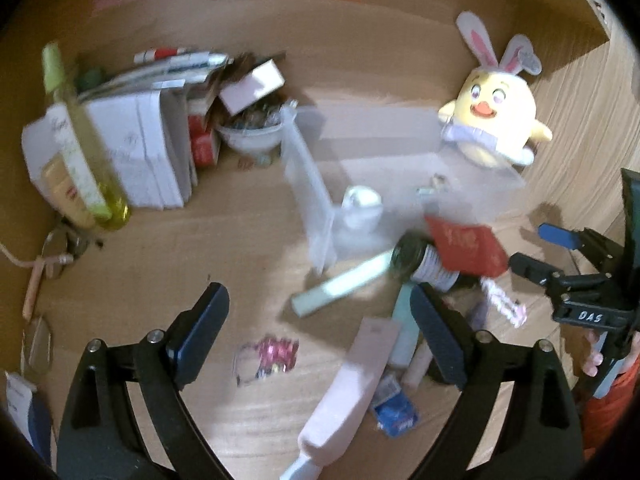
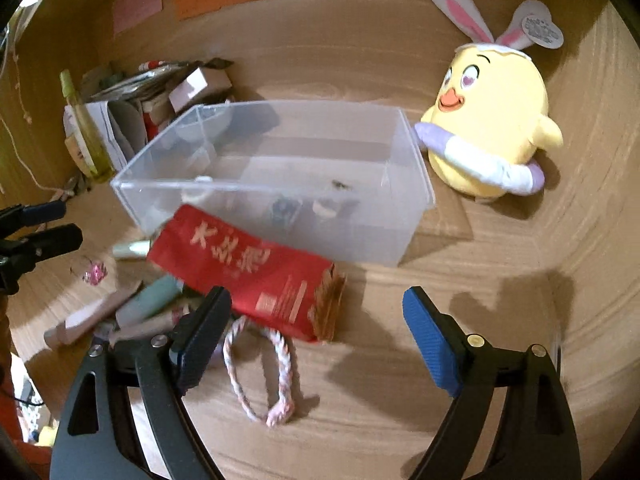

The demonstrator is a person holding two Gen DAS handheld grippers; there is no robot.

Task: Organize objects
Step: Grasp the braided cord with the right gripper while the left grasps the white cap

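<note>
Both grippers spread wide, nothing pinched. Right gripper (image 2: 316, 336) hovers low over the table (image 2: 400, 380), with the braided cord loop (image 2: 260, 372) lying flat between its fingers, nearer the left finger (image 2: 204, 332). The loop's long axis runs roughly bottom-to-top of the right wrist view, so it lines up along the gripper's reach, not across it.

Red packet (image 2: 256, 276) sits just beyond the loop, centre-left of that view, slanting from upper left down to lower right, its torn brown end toward the right. Its upper end leans against the front wall of the clear plastic box (image 2: 400, 184), mid-frame. A few small items show inside the box — too blurred through the wall to name. Yellow plush chick (image 2: 492, 120) stands upper right, touching the box's right corner.

Left gripper (image 1: 320, 328) hangs above the pile of tubes; the pink tube (image 1: 348, 384) lies between its fingers, angled lower left to upper right, with a pale green tube (image 1: 344, 284) beyond. Left view is motion-blurred, so details there are soft.

My read: right gripper is the nearer one for the cord or the red packet — the box is straight ahead of it. The packet would need a grasp across its short side.
</note>
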